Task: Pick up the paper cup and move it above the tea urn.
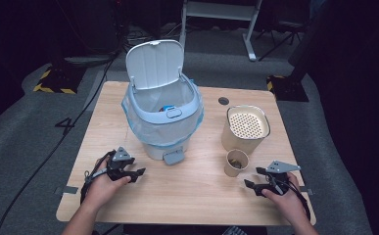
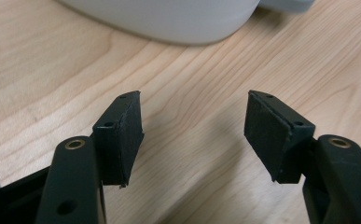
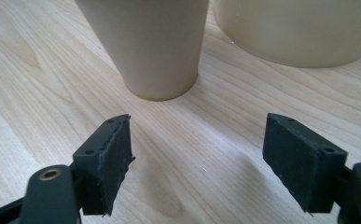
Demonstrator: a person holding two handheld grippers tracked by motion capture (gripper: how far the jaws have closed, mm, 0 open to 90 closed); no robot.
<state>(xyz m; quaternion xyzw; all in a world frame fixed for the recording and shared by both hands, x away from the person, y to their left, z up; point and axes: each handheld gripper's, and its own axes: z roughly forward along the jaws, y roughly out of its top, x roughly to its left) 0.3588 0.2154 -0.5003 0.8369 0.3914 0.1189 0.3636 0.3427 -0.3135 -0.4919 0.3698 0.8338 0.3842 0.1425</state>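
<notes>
The left tool point(image 1: 137, 174) rests low over the wooden table point(image 1: 187, 191), held in the person's left hand point(image 1: 101, 188) at the near left of the high view. Its jaws stand apart with nothing between them; the left gripper view shows bare wood grain between the two black pads point(image 2: 124, 135). Condition: released.

Just beyond the left tool stands the pedal bin point(image 1: 163, 115), pale grey, lined with a light blue bag point(image 1: 143, 125). Its lid point(image 1: 155, 63) is raised upright at the rear. The foot pedal point(image 1: 173, 156) projects from the base toward the person. The bin base point(image 2: 169, 21) appears at the top of the left gripper view, close ahead of the jaws but not touching them.

Right of the bin, a small paper cup point(image 1: 236, 163) stands upright, just in front of a larger beige container point(image 1: 245, 128) with a perforated insert at its top. The two stand just beside one another.

The right tool point(image 1: 256, 177) sits at the near right, held in the right hand point(image 1: 287, 200), pointing toward the paper cup. In the right gripper view the cup point(image 3: 152, 46) stands ahead of the jaws, clear of both pads point(image 3: 113, 158). Condition: released, nothing gripped.
</notes>
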